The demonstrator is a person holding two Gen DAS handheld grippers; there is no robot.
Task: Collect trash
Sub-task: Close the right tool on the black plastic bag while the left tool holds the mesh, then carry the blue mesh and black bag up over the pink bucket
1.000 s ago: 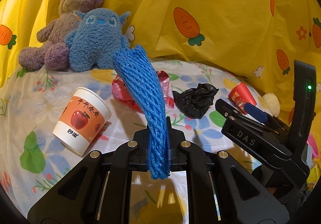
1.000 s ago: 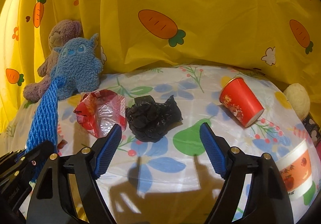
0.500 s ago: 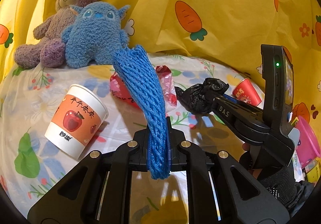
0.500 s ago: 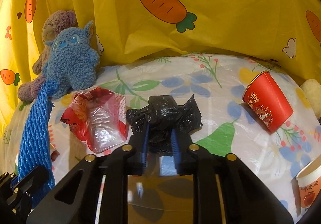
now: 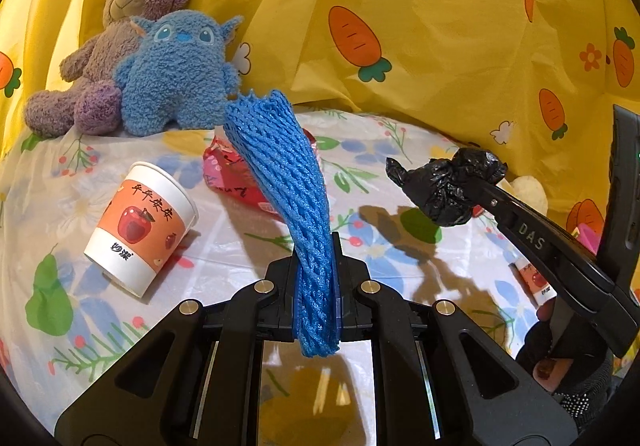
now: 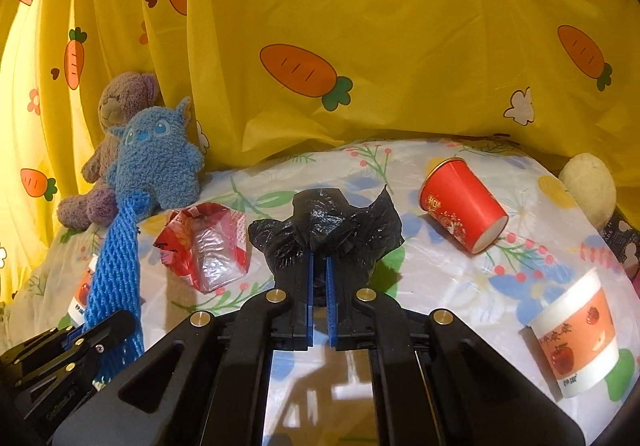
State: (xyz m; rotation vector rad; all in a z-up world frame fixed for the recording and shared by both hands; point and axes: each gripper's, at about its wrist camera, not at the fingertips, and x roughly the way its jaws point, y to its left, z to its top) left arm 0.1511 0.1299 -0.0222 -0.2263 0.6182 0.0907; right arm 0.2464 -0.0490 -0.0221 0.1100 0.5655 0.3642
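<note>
Two grippers are recorded, each clamped on one item of trash. The left gripper (image 5: 316, 278) is closed narrowly on one blue foam net (image 5: 286, 182), which stands up from between the pads and hangs a short way below them. The right gripper (image 6: 319, 278) is closed on one crumpled black bag (image 6: 326, 224); its jaws have just been closing, and the bag is pinched between the blue pads (image 6: 331, 286). In the left wrist view the bag (image 5: 448, 186) is seen raised clear of the table (image 5: 224, 246), with its shadow cast below it. Part of a hand (image 5: 548, 350) is visible under the right gripper. Three paper cups are counted on the floral cover: two white cups with orange apple labels, one (image 5: 140, 230) at the left and one (image 6: 576, 334) at the right, and one red cup (image 6: 464, 206) lying on its side farther back. One red and clear wrapper (image 6: 204, 246) lies between the net and the bag. One pale round object (image 6: 588, 186) sits at the far right edge. At the rear left, two soft toys are noted, touching: one blue (image 6: 156, 162), one brown bear (image 6: 116, 118) behind it. A yellow carrot-print cloth (image 6: 360, 26) closes the background.
</note>
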